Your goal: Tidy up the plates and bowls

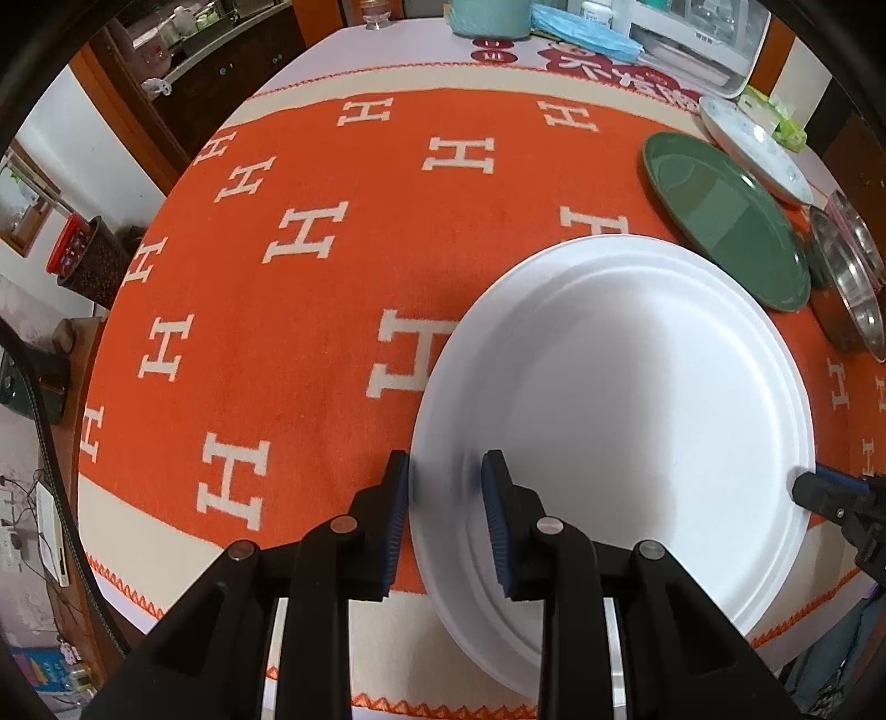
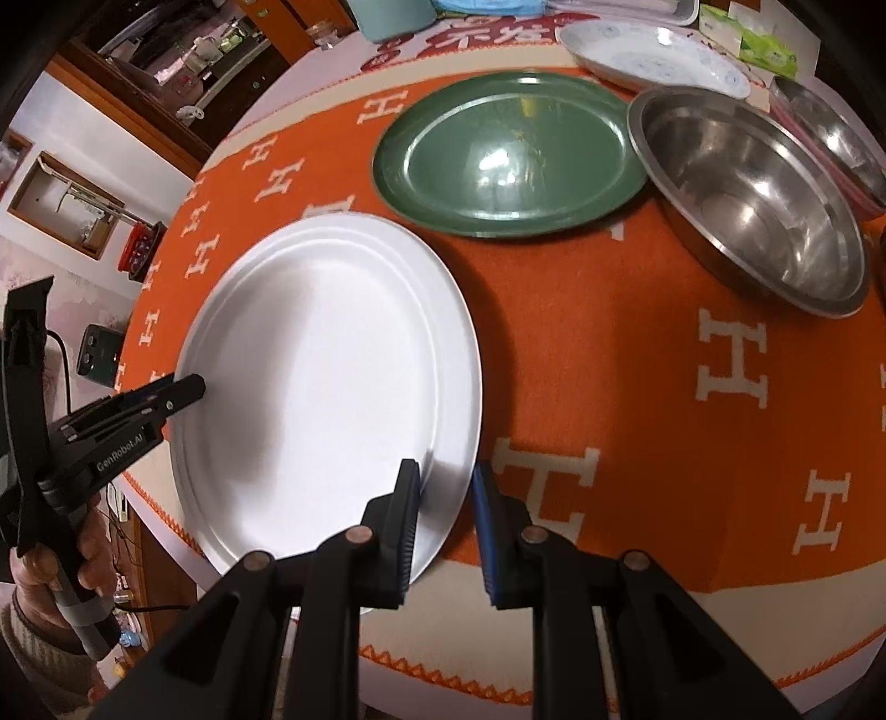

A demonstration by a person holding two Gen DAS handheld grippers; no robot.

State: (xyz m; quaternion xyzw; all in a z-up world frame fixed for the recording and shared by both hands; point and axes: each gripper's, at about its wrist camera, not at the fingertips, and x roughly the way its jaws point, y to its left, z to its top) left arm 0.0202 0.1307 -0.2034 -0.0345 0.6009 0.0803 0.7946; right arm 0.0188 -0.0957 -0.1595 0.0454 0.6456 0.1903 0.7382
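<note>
A large white plate lies on the orange H-pattern cloth; it also shows in the right wrist view. My left gripper is open, its jaws straddling the plate's left rim. My right gripper is open, its jaws straddling the plate's right rim. The left gripper also shows in the right wrist view, and the right gripper's tip shows in the left wrist view. Behind the white plate lie a green plate, a steel bowl, a floral white plate and a second steel bowl.
The table's near edge runs just below both grippers. A teal container, a blue bag, a white dish rack and tissue packs stand at the back. A dark cabinet is at far left.
</note>
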